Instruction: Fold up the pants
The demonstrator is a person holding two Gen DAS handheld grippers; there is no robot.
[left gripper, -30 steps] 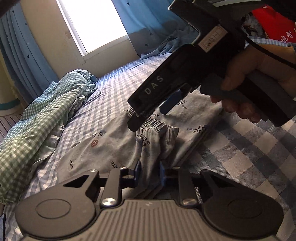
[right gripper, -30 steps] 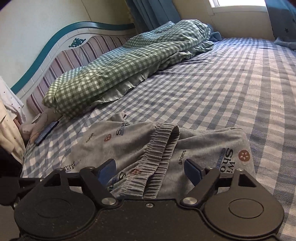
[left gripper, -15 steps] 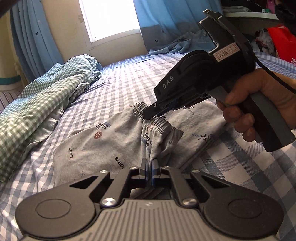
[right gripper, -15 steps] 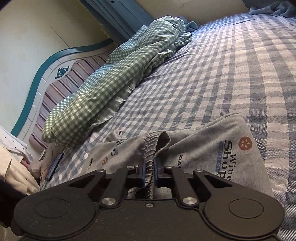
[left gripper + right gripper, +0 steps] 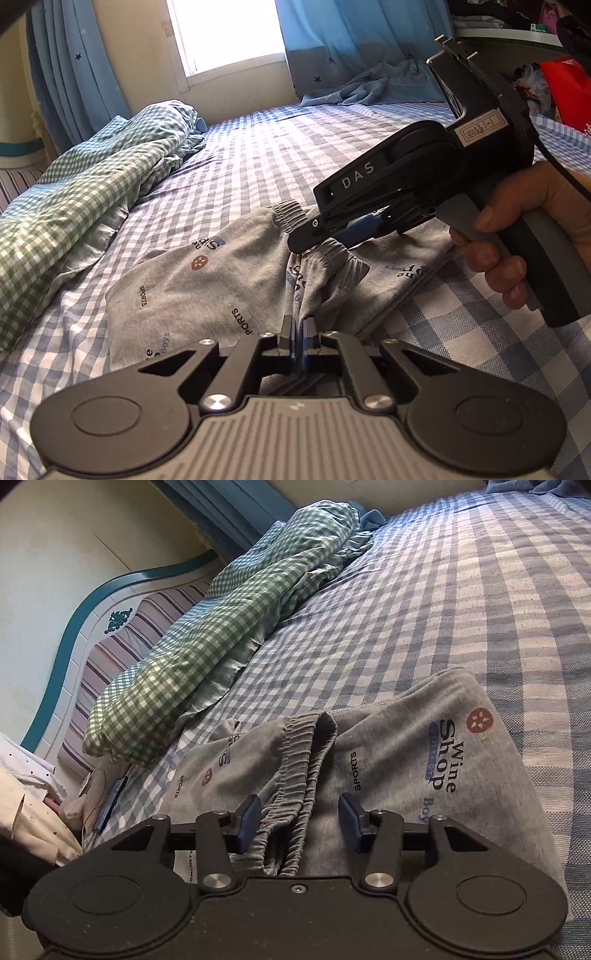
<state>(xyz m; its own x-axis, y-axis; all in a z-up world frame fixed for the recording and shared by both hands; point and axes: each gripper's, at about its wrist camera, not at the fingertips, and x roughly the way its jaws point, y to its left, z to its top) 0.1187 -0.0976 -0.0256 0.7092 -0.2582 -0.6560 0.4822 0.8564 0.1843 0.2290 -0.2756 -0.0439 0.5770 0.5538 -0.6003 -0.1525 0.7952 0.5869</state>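
While the left view shows the left tongs (image 5: 297, 345) pinching the near edge of the grey pants (image 5: 177, 291) on the checked bed (image 5: 295, 147), the right tongs (image 5: 321, 240) hover at the waistband (image 5: 328, 254). Right view: those tongs are spread, waistband loose between them. Judging by that, one-sided pulling could drag the fold crooked.

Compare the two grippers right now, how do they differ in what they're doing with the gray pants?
The left gripper is shut, pinching a fold of the gray pants; the right gripper is open, its fingers straddling the elastic waistband without clamping it. The left works at the near edge of the pants, the right at the bunched waistband. Both are black, with blue pads, and low over the checked bed.
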